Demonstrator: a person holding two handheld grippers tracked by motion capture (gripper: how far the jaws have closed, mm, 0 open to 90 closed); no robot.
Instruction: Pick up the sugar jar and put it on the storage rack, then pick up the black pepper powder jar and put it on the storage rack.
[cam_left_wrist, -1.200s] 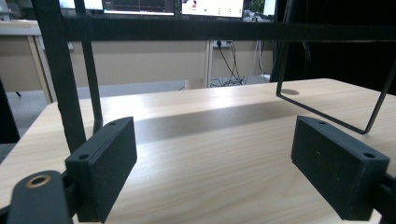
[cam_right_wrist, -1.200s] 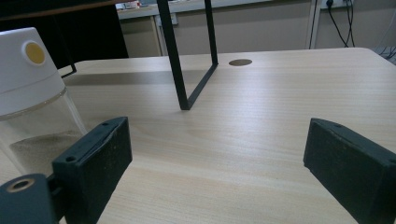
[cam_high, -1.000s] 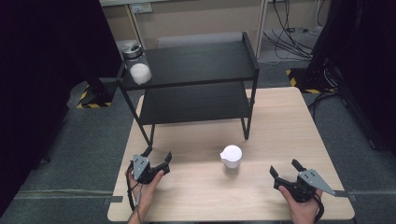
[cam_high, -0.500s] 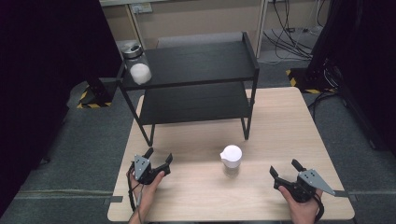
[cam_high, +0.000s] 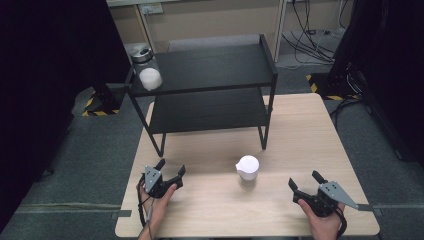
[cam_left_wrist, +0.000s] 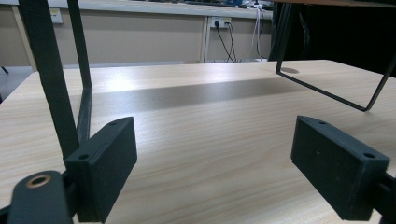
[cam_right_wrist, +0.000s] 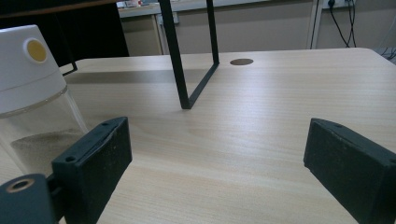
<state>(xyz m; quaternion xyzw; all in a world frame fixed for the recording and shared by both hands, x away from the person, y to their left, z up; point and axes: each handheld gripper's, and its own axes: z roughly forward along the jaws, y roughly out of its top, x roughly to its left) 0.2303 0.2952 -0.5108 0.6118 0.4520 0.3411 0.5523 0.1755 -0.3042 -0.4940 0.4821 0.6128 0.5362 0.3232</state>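
Observation:
A clear jar with a white lid (cam_high: 248, 170) stands on the wooden table (cam_high: 300, 130), in front of a black two-tier shelf (cam_high: 210, 90). A second white-lidded jar (cam_high: 150, 78) sits at the left end of the shelf's top tier. My left gripper (cam_high: 170, 169) rests open near the table's front left, nothing between its jaws (cam_left_wrist: 215, 172). My right gripper (cam_high: 304, 180) is open at the front right, to the right of the table jar. In the right gripper view that jar (cam_right_wrist: 32, 84) stands at the left, beyond the gripper (cam_right_wrist: 217, 172) and outside its jaws.
The shelf's black legs (cam_left_wrist: 51, 79) rise close ahead of the left gripper, and another leg (cam_right_wrist: 180, 56) stands ahead of the right one. A glass jar with a metal lid (cam_high: 142, 54) sits behind the shelf's left corner. Cables lie on the floor at the back right.

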